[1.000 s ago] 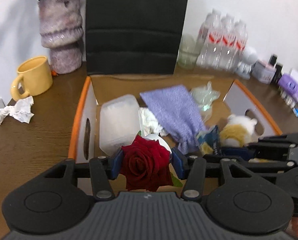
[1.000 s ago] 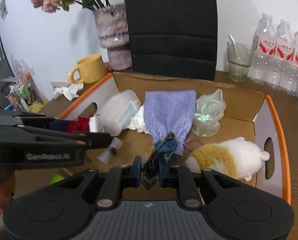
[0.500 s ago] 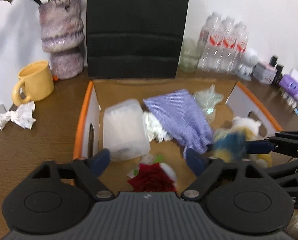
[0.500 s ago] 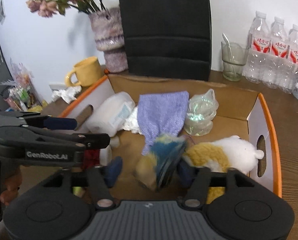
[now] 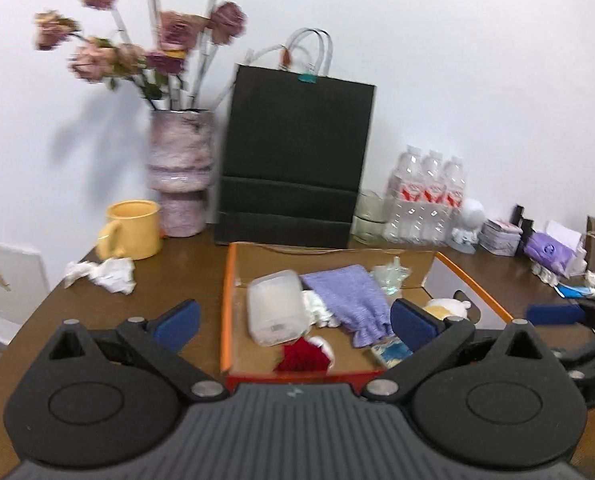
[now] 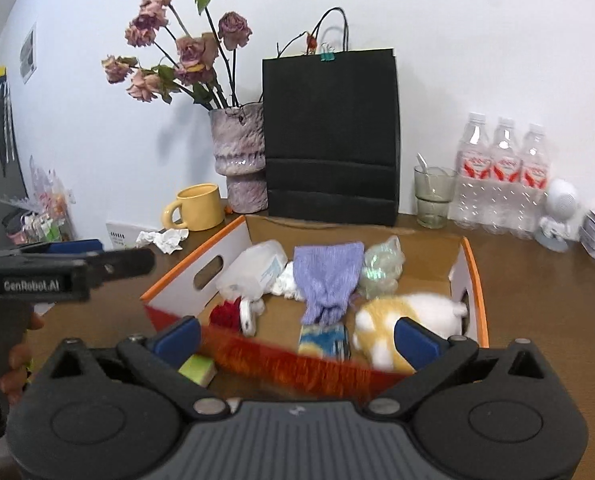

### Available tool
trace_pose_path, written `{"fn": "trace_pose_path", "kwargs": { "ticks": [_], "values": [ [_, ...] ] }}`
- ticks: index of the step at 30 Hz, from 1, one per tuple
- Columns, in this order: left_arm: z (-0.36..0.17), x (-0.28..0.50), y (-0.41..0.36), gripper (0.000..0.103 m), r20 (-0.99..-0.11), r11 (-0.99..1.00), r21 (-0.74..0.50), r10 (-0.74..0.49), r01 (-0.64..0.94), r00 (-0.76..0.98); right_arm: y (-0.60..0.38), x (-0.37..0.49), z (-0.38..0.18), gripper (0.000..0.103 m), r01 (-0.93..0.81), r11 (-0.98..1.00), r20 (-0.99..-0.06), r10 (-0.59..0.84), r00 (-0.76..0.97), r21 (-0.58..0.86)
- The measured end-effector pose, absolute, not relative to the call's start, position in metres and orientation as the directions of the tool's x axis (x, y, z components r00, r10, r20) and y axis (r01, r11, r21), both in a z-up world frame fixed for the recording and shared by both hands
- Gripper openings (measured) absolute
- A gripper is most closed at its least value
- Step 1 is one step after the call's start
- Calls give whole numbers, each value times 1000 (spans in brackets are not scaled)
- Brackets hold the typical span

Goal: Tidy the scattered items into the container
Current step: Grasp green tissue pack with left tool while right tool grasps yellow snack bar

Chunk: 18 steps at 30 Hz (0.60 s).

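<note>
- Left gripper (image 5: 293,322) had its jaws opening, spread wide, nothing between the pads; right gripper (image 6: 297,336) likewise, jaws opening and empty
- Both hung just short of the box's near red edge, over the table (image 5: 169,280)
- A green-and-white sponge (image 6: 197,370) lay on the table just outside the box's near wall, by the right gripper's left finger; by my reading it was yet to be tidied
- The box (image 6: 201,268) sat open-topped in the middle of the table, cardboard with orange rims and white side walls with handle cut-outs
- Inside, nearest: a red rose (image 5: 303,356) with a white wrap, and a blue-yellow packet (image 5: 391,350), both lying loose on the floor of the box
- Further in: a plush toy (image 6: 409,312), white and tan, against the right wall; a lilac cloth (image 6: 329,272) draped in the middle; a clear tub (image 5: 275,306) at the left; a crumpled clear wrapper (image 6: 379,266) at the back
- A crumpled tissue (image 5: 105,274) lay on the table left of the box, well apart from it, near the yellow mug (image 5: 131,230); it looked like another leftover
- So the task seemed mostly done, with perhaps two strays left
- Beyond: vase (image 5: 179,184), black bag (image 5: 295,160), bottles (image 6: 501,176), probably not part of the job
</note>
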<state>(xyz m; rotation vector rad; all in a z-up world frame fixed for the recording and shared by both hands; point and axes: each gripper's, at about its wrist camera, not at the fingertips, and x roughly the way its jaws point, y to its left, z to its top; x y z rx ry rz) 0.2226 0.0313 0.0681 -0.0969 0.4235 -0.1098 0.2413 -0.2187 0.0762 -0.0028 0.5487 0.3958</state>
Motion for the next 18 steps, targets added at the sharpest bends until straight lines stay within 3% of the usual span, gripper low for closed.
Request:
{"fn": "trace_pose_path", "kwargs": {
  "ticks": [12, 18],
  "values": [
    [17, 155, 51, 103, -525, 986, -167, -92, 3, 846, -212, 172, 21, 102, -349, 933, -579, 332, 745, 86],
    [6, 145, 51, 103, -555, 989, -145, -84, 3, 827, -181, 174, 1, 83, -388, 918, -628, 349, 695, 82]
  ]
}}
